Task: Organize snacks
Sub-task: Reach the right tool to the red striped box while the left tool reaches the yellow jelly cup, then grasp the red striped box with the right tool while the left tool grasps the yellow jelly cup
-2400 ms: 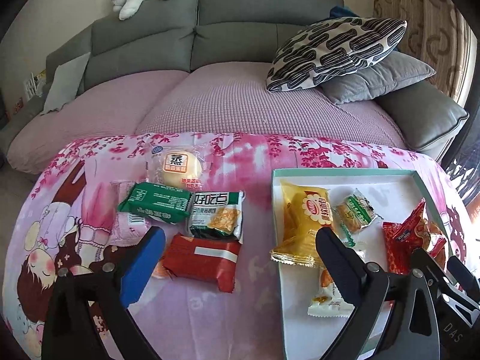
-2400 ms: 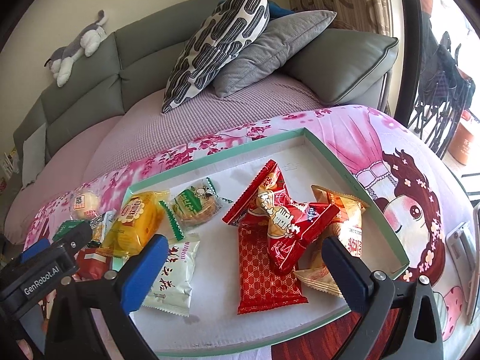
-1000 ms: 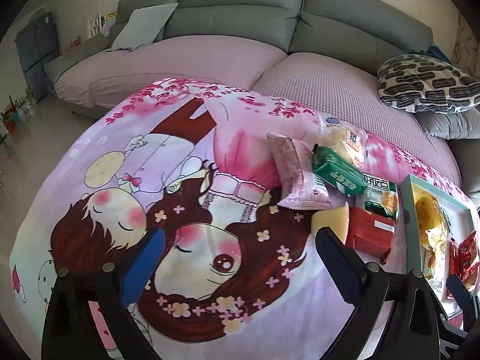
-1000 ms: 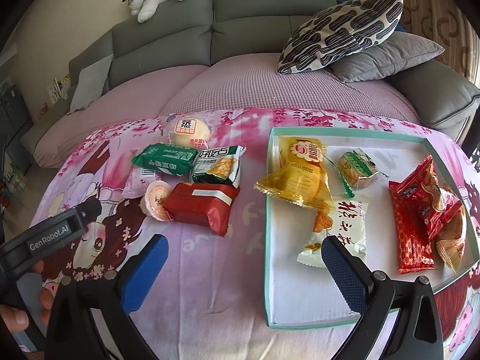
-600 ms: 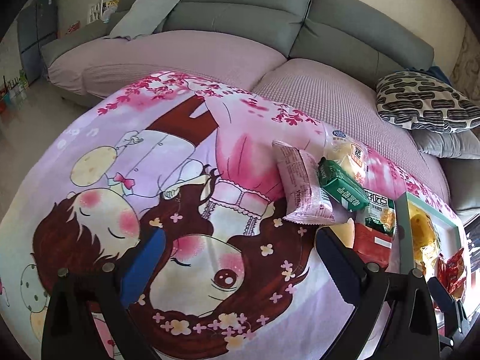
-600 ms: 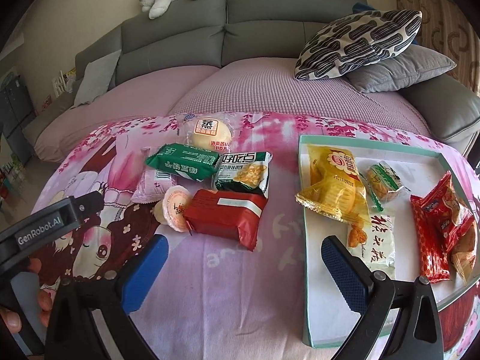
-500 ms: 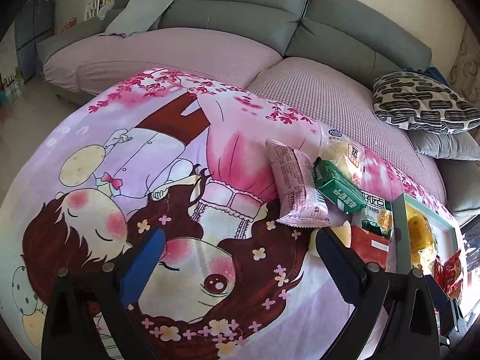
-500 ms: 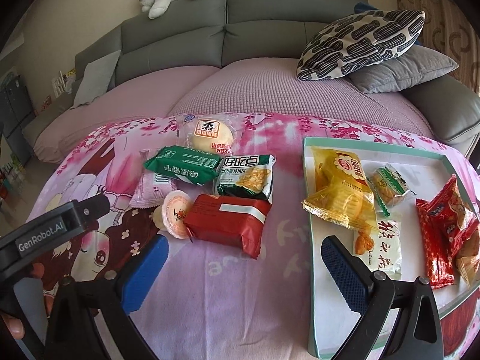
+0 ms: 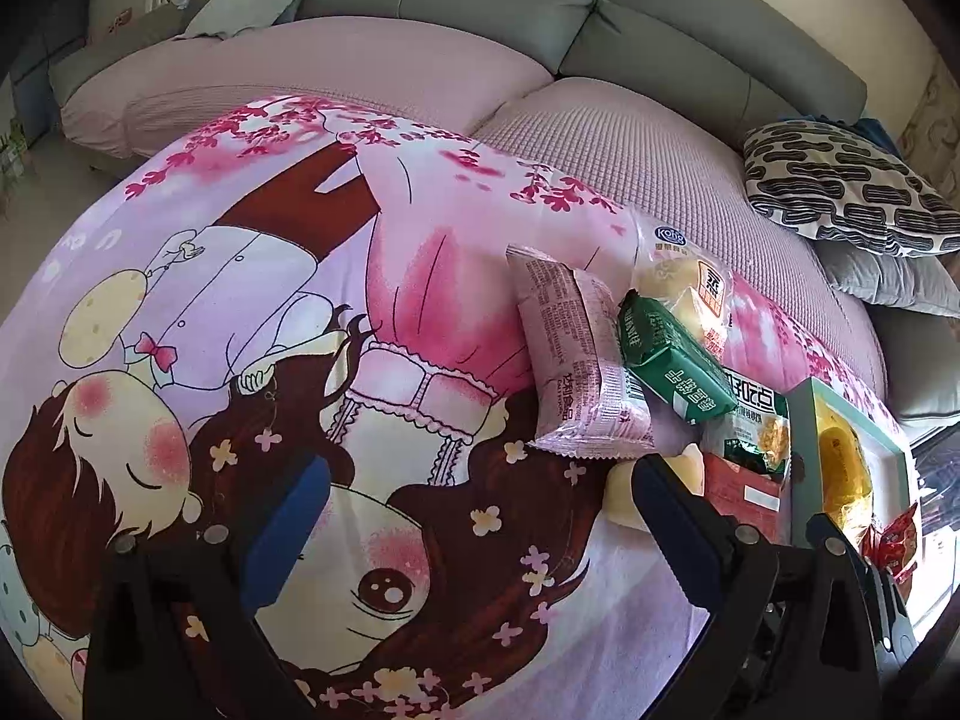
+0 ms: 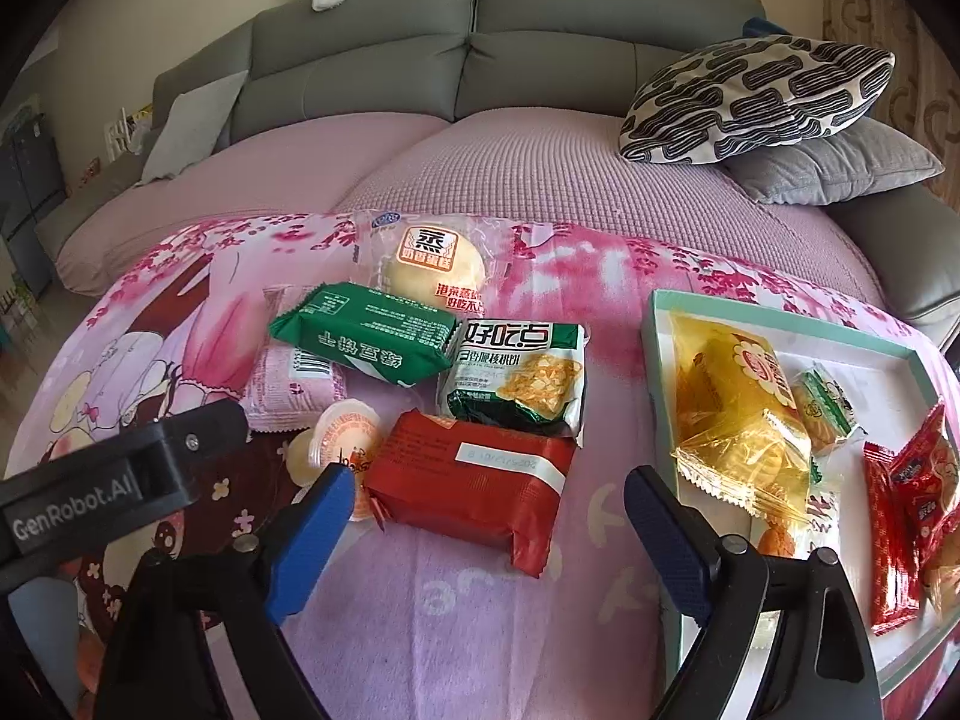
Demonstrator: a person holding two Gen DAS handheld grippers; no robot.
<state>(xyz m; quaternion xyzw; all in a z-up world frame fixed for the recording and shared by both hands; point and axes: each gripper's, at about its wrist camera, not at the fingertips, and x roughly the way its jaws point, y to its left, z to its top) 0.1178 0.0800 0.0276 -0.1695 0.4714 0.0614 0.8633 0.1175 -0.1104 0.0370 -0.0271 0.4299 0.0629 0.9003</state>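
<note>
Left gripper (image 9: 468, 504) hangs spread and empty over bare cloth. Right gripper (image 10: 486, 507), nearer, is closing, pads not yet touching — the red packet (image 10: 474, 474) lies between its fingers, long axis crossing the gap; tray (image 10: 654, 324) is to the right.

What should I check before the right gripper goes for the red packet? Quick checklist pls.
1. Right gripper empty: ok, nothing held; its jaws are closing with the near end of the red packet showing between the fingers, pads not on it.
2. Red packet free on top: ok, no snack lies over it.
3. Neighbours clear: not ok, the jelly cup touches its left end, right by the left finger.
4. Left gripper out of the way: cannot tell, its body sits just beside the jelly cup.
5. Room in the tray: ok, bare white floor at the far side.
</note>
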